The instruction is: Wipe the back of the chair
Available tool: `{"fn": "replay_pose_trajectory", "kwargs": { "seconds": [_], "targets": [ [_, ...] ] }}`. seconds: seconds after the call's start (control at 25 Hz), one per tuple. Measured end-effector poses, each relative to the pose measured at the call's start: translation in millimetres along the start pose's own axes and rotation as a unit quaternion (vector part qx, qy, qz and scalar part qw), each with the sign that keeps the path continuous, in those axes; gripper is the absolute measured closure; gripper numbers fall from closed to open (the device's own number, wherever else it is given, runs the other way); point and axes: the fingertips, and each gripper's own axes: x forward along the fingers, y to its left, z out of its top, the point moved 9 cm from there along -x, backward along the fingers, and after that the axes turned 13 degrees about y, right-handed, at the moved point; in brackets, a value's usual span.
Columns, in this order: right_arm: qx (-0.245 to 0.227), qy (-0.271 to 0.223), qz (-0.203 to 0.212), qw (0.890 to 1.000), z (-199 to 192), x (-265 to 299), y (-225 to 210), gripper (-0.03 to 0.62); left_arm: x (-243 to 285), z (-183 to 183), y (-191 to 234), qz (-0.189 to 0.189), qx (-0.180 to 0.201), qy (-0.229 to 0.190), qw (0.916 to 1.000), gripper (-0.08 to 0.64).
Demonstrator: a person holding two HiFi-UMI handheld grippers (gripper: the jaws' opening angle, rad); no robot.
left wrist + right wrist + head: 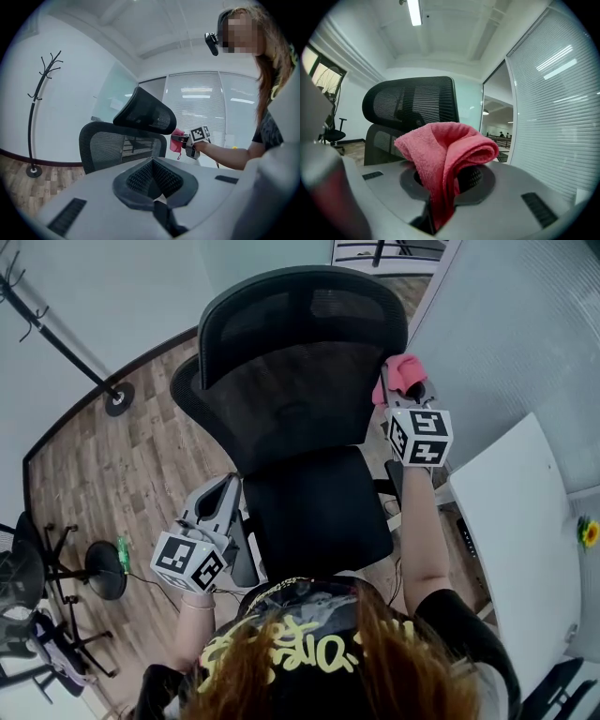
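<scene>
A black mesh office chair faces me; its back (300, 399) and headrest (305, 310) fill the middle of the head view. My right gripper (401, 395) is shut on a folded pink cloth (403, 371) at the right edge of the chair back. In the right gripper view the cloth (445, 154) bulges out over the gripper (445, 185), with the chair back (412, 105) just behind. My left gripper (223, 507) hangs low by the seat's left side, shut with nothing in it. From the left gripper (154, 180), the chair back (117, 147) and pink cloth (176, 140) show ahead.
A white desk (511, 531) stands at the right, with a yellow flower (589, 532) on it. A glass wall with blinds (506, 334) runs behind it. A black coat stand (117, 399) is at the left, and another chair's base (103, 568) at the lower left.
</scene>
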Motion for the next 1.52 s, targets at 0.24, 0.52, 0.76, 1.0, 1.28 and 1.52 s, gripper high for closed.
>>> {"fn": "replay_pose_trajectory", "kwargs": {
  "seconds": [0.24,0.52,0.76,1.0,1.28,1.52],
  "targets": [
    [-0.088,0.015,0.011,0.996,7,5,-14,0.518,9,-1,-20,0.015,-0.001,0.000,0.9999,0.568],
    [-0.159,0.038,0.033,0.986,13,3,-25,0.518,12,-6,-30,0.023,-0.016,-0.005,0.9996,0.568],
    [-0.185,0.043,0.037,0.981,23,-7,-28,0.518,10,-4,-38,0.018,-0.015,-0.015,0.9996,0.568],
    [-0.238,0.048,0.034,0.969,35,-15,-28,0.518,9,-7,-42,0.015,-0.016,-0.017,0.9996,0.568],
    [-0.264,0.058,0.054,0.961,51,-24,-32,0.518,8,-4,-43,0.009,-0.018,-0.027,0.9994,0.568],
    [-0.288,0.045,0.040,0.956,74,-30,-38,0.518,10,-1,-37,0.001,-0.014,-0.032,0.9994,0.568]
  ]
}}
